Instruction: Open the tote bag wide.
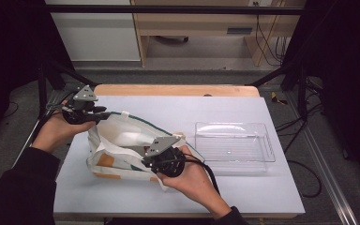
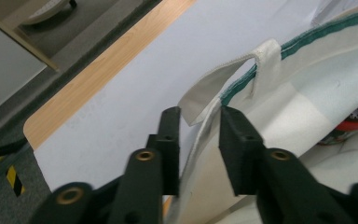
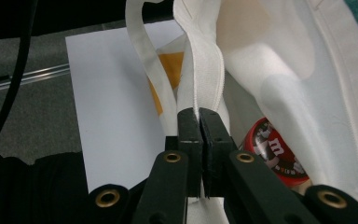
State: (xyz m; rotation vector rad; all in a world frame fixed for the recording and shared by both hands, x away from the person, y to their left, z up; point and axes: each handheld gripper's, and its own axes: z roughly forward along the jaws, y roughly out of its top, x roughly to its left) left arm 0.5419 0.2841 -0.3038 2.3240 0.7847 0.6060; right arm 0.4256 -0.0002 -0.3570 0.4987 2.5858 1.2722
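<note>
Canvas tote bag (image 1: 122,150) lies at table centre, mouth toward two o'clock. Right gripper (image 3: 199,122) pinches the near rim; left gripper (image 2: 200,128), at ten o'clock, narrowly straddles the far rim, unpressed.

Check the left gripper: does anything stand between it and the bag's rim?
Nothing visible does. The left gripper has the bag's rim between its jaws, which have not closed onto the cloth. The right gripper is shut on the opposite rim.
</note>
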